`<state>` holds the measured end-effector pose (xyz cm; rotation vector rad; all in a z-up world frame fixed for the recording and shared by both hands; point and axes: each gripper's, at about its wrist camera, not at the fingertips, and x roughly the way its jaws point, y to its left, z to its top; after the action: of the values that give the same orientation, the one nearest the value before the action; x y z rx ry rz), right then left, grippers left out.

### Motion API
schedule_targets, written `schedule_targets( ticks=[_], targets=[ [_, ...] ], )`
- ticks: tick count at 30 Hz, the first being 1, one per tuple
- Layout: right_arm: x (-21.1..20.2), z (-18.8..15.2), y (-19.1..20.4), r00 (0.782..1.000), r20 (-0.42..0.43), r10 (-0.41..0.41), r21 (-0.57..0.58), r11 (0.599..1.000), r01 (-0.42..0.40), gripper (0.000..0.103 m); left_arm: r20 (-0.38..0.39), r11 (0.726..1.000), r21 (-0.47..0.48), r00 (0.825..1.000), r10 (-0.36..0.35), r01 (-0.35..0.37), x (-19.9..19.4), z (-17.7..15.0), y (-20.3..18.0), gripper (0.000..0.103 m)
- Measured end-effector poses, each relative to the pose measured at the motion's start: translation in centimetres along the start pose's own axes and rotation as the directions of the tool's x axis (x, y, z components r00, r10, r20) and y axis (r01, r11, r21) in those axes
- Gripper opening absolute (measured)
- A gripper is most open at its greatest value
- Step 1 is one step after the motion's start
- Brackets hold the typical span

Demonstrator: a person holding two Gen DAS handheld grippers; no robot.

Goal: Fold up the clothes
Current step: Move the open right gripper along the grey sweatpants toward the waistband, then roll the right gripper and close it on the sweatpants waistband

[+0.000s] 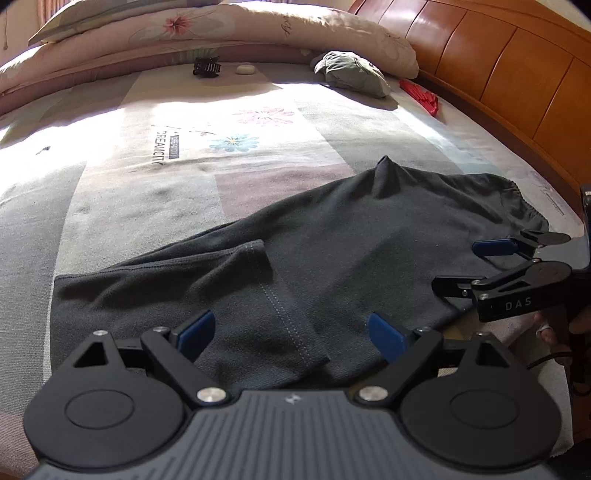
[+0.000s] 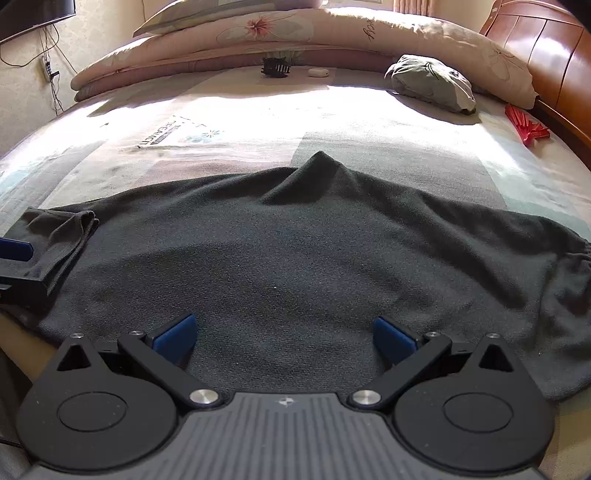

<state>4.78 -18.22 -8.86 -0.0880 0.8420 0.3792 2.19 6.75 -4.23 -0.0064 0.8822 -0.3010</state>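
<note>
A dark grey garment (image 1: pixel 314 240) lies spread across the near part of the bed, folded once, with a small peak of cloth at its far edge. In the right wrist view the same dark grey garment (image 2: pixel 295 251) fills the foreground. My left gripper (image 1: pixel 291 334) hovers open over the garment's near edge by a stitched seam, nothing between its blue pads. Over the garment's middle, my right gripper (image 2: pixel 286 336) is open too. From the left wrist view the right gripper (image 1: pixel 476 264) shows at the right edge, held by a hand (image 1: pixel 550 332).
A crumpled green-grey cloth (image 1: pixel 352 74), a red object (image 1: pixel 421 96), a black hair clip (image 1: pixel 207 67) and a small white case (image 1: pixel 245 69) lie near the pillows (image 1: pixel 221 29). A wooden headboard (image 1: pixel 498 62) runs along the right. The bed's near edge is just below the grippers.
</note>
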Motion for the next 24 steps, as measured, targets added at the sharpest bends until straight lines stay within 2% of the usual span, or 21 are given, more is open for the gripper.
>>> schedule_targets(
  ticks=[2, 5, 8, 12, 15, 17, 19, 22, 24],
  targets=[
    [-0.9, 0.2, -0.6, 0.999, 0.0, 0.035, 0.002, 0.999, -0.035, 0.103, 0.001, 1.0, 0.011, 1.0, -0.007, 0.007, 0.0, 0.1, -0.6, 0.09],
    [-3.1, 0.2, -2.8, 0.995, 0.083, 0.047, 0.054, 0.997, -0.052, 0.103, -0.003, 1.0, 0.023, 1.0, -0.016, 0.016, 0.2, 0.3, -1.3, 0.09],
    [-4.5, -0.2, -6.3, 0.991, 0.132, -0.026, 0.167, 0.986, 0.003, 0.103, -0.008, 0.999, 0.034, 1.0, -0.025, 0.026, 0.4, 0.4, -2.0, 0.09],
    [-3.7, -2.3, -11.7, 0.998, 0.058, -0.036, 0.392, 0.92, 0.011, 0.103, -0.013, 0.998, 0.051, 0.999, -0.038, 0.038, 0.7, 0.6, -3.0, 0.09],
    [-5.5, -3.8, -14.2, 0.986, 0.163, 0.023, 0.488, 0.867, -0.101, 0.103, -0.009, 0.996, 0.077, 0.999, -0.045, 0.046, 0.5, 1.0, -3.9, 0.09],
    [-7.1, -4.7, -15.8, 0.969, 0.242, 0.039, 0.554, 0.815, -0.171, 0.103, -0.006, 0.995, 0.09, 0.999, -0.049, 0.05, 0.4, 1.2, -4.4, 0.09],
    [-8.3, -6.0, -18.1, 0.953, 0.303, 0.017, 0.644, 0.733, -0.218, 0.103, -0.004, 0.993, 0.104, 0.999, -0.053, 0.053, 0.4, 1.5, -5.0, 0.09],
    [-8.6, -8.4, -21.8, 0.947, 0.321, -0.001, 0.784, 0.561, -0.266, 0.103, -0.012, 0.991, 0.122, 0.998, -0.059, 0.06, 0.7, 1.6, -5.9, 0.09],
    [-8.2, -9.6, -23.4, 0.943, 0.332, 0.012, 0.834, 0.464, -0.3, 0.103, -0.017, 0.989, 0.13, 0.998, -0.066, 0.068, 0.9, 1.6, -6.3, 0.09]
  ],
)
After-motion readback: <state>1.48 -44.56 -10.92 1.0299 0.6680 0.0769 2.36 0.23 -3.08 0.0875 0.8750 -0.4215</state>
